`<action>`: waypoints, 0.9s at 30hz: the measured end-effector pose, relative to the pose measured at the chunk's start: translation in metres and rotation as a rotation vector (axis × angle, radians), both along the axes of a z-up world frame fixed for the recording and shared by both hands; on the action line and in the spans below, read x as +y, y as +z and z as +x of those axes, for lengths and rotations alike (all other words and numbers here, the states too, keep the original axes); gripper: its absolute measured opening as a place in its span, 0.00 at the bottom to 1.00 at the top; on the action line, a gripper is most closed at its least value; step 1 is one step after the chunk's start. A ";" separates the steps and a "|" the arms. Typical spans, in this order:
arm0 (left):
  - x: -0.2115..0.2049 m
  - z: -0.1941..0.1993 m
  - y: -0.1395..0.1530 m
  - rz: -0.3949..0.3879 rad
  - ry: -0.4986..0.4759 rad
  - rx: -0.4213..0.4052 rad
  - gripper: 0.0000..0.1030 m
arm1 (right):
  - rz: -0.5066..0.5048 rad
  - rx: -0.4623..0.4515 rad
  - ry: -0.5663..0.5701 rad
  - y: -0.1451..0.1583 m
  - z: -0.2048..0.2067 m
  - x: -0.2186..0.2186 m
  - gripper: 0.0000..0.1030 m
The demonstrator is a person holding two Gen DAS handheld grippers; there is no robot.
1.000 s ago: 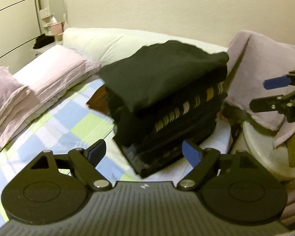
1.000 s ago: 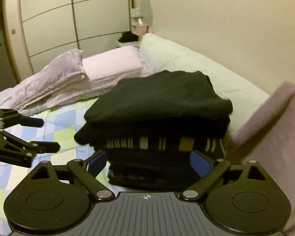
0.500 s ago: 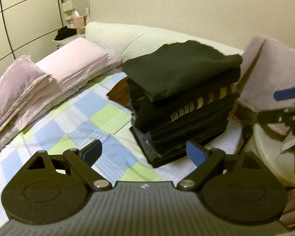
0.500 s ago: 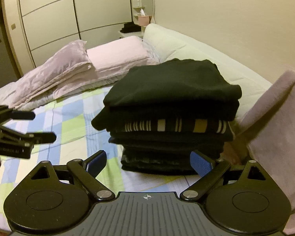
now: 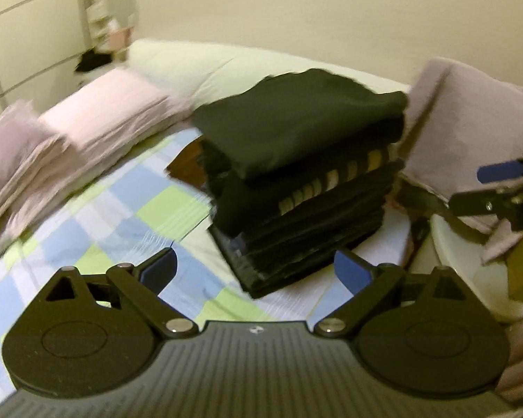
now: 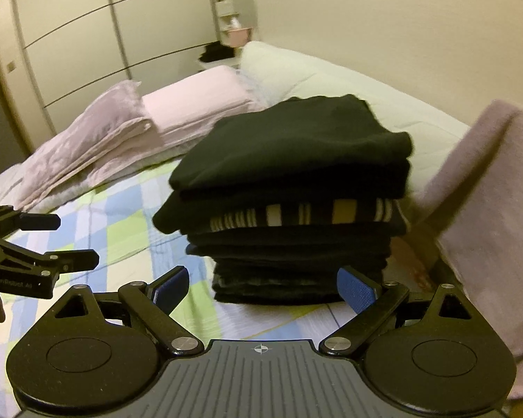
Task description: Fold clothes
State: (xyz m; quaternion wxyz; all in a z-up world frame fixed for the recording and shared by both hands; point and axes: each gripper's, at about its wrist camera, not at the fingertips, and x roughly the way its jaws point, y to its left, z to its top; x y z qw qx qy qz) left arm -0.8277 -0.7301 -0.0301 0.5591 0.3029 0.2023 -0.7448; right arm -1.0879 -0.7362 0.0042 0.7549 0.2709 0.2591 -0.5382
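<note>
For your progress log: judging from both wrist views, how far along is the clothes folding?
Done: a tall stack of folded dark clothes sits on the checked bedsheet, a black garment on top. In hand: nothing; the left gripper and right gripper are open and empty. Left: no unfolded clothing is identifiable.

The pile of folded clothes [image 6: 289,202] is black with one layer of white and yellow stripes [image 6: 307,216], and it sits on a bed sheet [image 6: 122,230] of blue, green and white squares, with pink pillows [image 6: 191,104] behind the pile and a pale purple cloth [image 6: 484,188] beside it.
</note>
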 end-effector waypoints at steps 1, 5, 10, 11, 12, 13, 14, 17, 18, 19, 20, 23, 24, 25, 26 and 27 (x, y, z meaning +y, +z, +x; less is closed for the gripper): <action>-0.001 0.002 0.000 -0.004 -0.027 -0.002 0.91 | -0.005 0.002 -0.020 0.001 0.000 0.003 0.92; -0.004 0.012 0.001 0.003 -0.113 -0.004 0.91 | -0.024 0.008 -0.113 0.005 0.006 0.015 0.92; -0.001 0.036 0.004 -0.011 -0.155 0.006 0.92 | -0.023 0.001 -0.211 0.009 0.033 0.032 0.92; 0.000 0.041 0.004 -0.008 -0.159 0.020 0.92 | -0.026 0.007 -0.223 0.009 0.041 0.035 0.92; 0.001 0.047 0.004 -0.005 -0.164 0.033 0.92 | -0.030 0.017 -0.234 0.010 0.048 0.038 0.92; 0.002 0.051 0.003 0.000 -0.171 0.044 0.92 | -0.034 0.019 -0.243 0.011 0.055 0.041 0.92; 0.003 0.056 0.003 0.008 -0.182 0.045 0.92 | -0.036 0.015 -0.252 0.011 0.061 0.043 0.92; 0.009 0.067 0.001 0.031 -0.212 0.026 0.92 | -0.029 0.005 -0.284 0.007 0.078 0.050 0.92; 0.012 0.072 0.000 0.032 -0.218 0.022 0.92 | -0.022 0.004 -0.295 0.005 0.084 0.053 0.92; 0.014 0.076 -0.001 0.034 -0.221 0.017 0.92 | -0.012 0.004 -0.307 0.003 0.090 0.055 0.92; 0.015 0.080 -0.001 0.038 -0.220 0.012 0.92 | 0.000 0.005 -0.318 0.001 0.096 0.057 0.92; 0.018 0.093 -0.002 0.056 -0.210 0.014 0.92 | 0.029 0.012 -0.341 -0.003 0.113 0.062 0.92; 0.018 0.097 -0.001 0.058 -0.204 0.019 0.92 | 0.034 0.017 -0.346 -0.003 0.119 0.064 0.92; 0.019 0.100 -0.001 0.060 -0.199 0.024 0.92 | 0.035 0.025 -0.350 -0.002 0.124 0.066 0.92; 0.020 0.103 0.000 0.059 -0.195 0.034 0.92 | 0.029 0.037 -0.349 -0.001 0.129 0.067 0.92; 0.021 0.106 0.000 0.057 -0.192 0.042 0.92 | 0.020 0.045 -0.342 0.001 0.134 0.069 0.92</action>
